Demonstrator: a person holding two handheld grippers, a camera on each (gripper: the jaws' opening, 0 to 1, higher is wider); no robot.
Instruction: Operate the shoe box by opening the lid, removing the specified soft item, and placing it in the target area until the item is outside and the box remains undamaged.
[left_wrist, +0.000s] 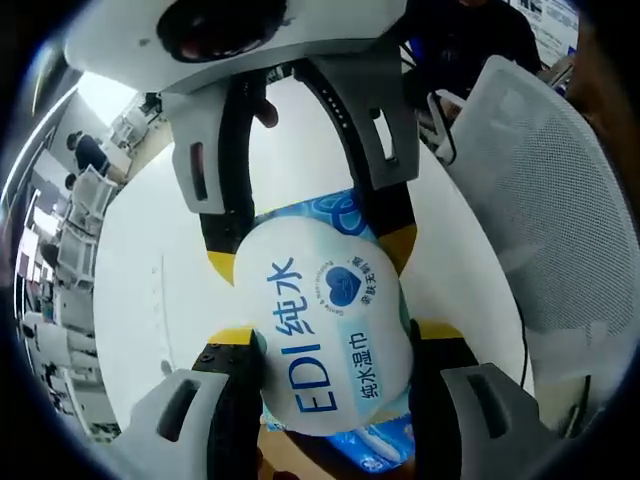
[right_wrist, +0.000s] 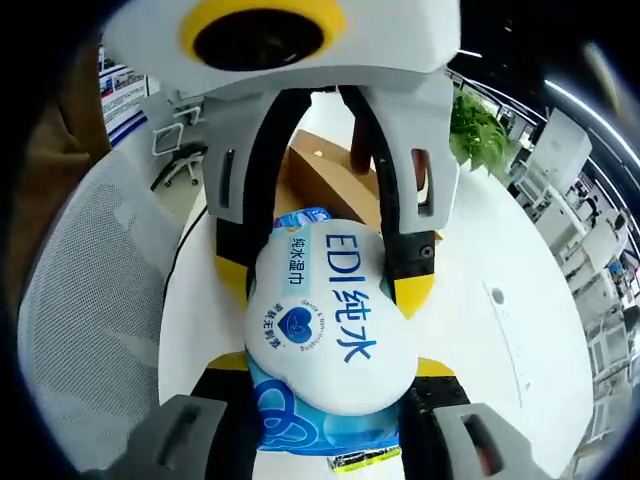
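A soft white and blue pack of wet wipes (left_wrist: 330, 340) is held above the white table (left_wrist: 130, 290), squeezed between two grippers that face each other. My left gripper (left_wrist: 335, 335) is shut on the pack's near end, its yellow-tipped jaws pressing both sides. My right gripper (left_wrist: 310, 255) comes in from the top and grips the far end. In the right gripper view the pack (right_wrist: 325, 320) sits between my right gripper (right_wrist: 330, 370) and my left gripper (right_wrist: 322, 280), both shut on it. The brown shoe box (right_wrist: 320, 170) stands behind, partly hidden.
A white mesh office chair (left_wrist: 560, 200) stands beside the table, also seen as the chair (right_wrist: 90, 280) at left. A green plant (right_wrist: 480, 130) and office desks lie beyond the table (right_wrist: 500, 330). A person (left_wrist: 470, 40) sits nearby.
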